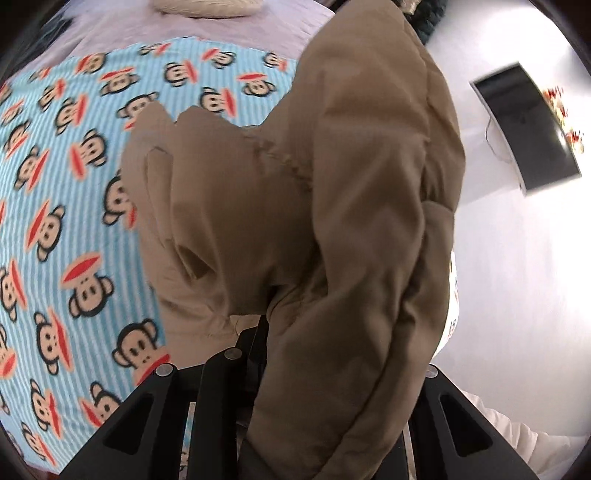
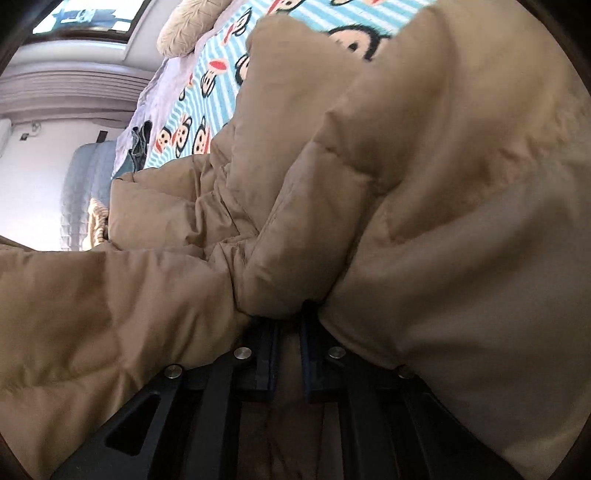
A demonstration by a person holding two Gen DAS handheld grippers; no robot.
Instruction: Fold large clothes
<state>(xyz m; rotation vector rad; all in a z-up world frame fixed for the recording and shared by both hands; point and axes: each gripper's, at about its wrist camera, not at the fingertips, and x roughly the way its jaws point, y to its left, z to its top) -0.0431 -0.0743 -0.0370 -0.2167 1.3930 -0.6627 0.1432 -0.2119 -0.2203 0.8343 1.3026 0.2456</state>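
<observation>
We see a tan padded coat (image 1: 295, 206) held by both grippers above a bed covered with a blue striped monkey-print blanket (image 1: 66, 206).

Left gripper (image 1: 266, 332): the coat bunches directly over the fingers and drapes down across their right side, hiding the tips. One finger (image 1: 255, 343) shows as a dark bar running up into a fold. The fabric gathers to a point at the fingers, so we read them as clamped on the coat. The coat hangs clear of the blanket in this view, with a pocket flap (image 1: 159, 173) on its left part. A wall-mounted screen (image 1: 528, 125) sits on the white wall toward the right edge.

Right gripper (image 2: 288, 321): the two fingers (image 2: 267, 354) stand close together with a narrow gap, and a pinch of quilted coat (image 2: 369, 206) is drawn in at their tips. We read them as clamped on the coat. The coat spreads to both sides of the fingers, and more of it lies on the blanket (image 2: 207, 85) beyond. A cream pillow (image 2: 188, 26) rests at the far end of the bed, and dark clothing (image 2: 140, 144) lies at the bed's left edge
</observation>
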